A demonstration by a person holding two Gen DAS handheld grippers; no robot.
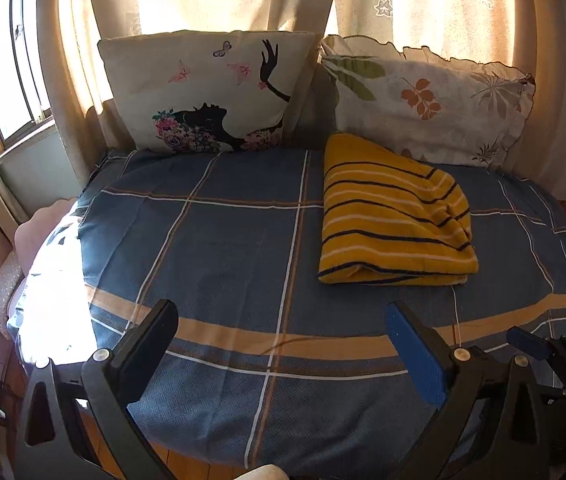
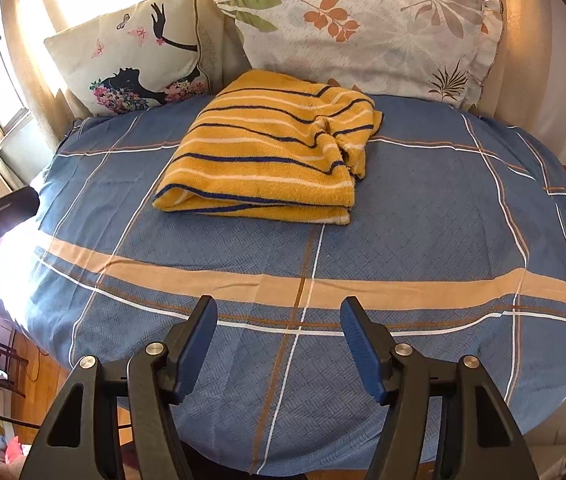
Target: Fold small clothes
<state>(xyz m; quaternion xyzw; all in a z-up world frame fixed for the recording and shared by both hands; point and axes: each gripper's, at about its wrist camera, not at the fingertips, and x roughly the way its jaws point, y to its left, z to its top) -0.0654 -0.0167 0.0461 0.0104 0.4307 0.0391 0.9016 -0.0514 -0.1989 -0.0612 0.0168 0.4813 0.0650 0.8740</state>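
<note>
- The garment (image 2: pixel 267 152) lies ahead of both claws, toward the far side of the bed (image 2: pixel 423 240), its far edge close to the leaf pillow (image 2: pixel 363 28).
- From the right claw (image 2: pixel 279 344) it sits almost straight ahead, a shade to the left; from the left claw (image 1: pixel 279 356) it sits ahead and clearly off to the right (image 1: pixel 395 212).
- So the right claw looks the better lined up and, I judge, the nearer of the 2; the left would have to swing across to reach it.
- Its long axis runs roughly away from the claws, leaning a little to the right in the right wrist view; the short near edge faces the claws.
- Both claws hang over the near part of the bed, well apart from the garment. Each has its jaws apart and holds nothing.
- The right claw's tip also shows at the lower right edge of the left wrist view (image 1: pixel 527 342), just beside the left claw.
- The garment is yellow terry-like cloth with dark blue and white stripes, already doubled into a thick rectangle with stacked layers showing at the near edge.
- The right side is bunched and puckered, not flat, so the fold looks done but untidy there.
- A butterfly cushion (image 1: pixel 203 92) leans at the back left, clear of the garment.
</note>
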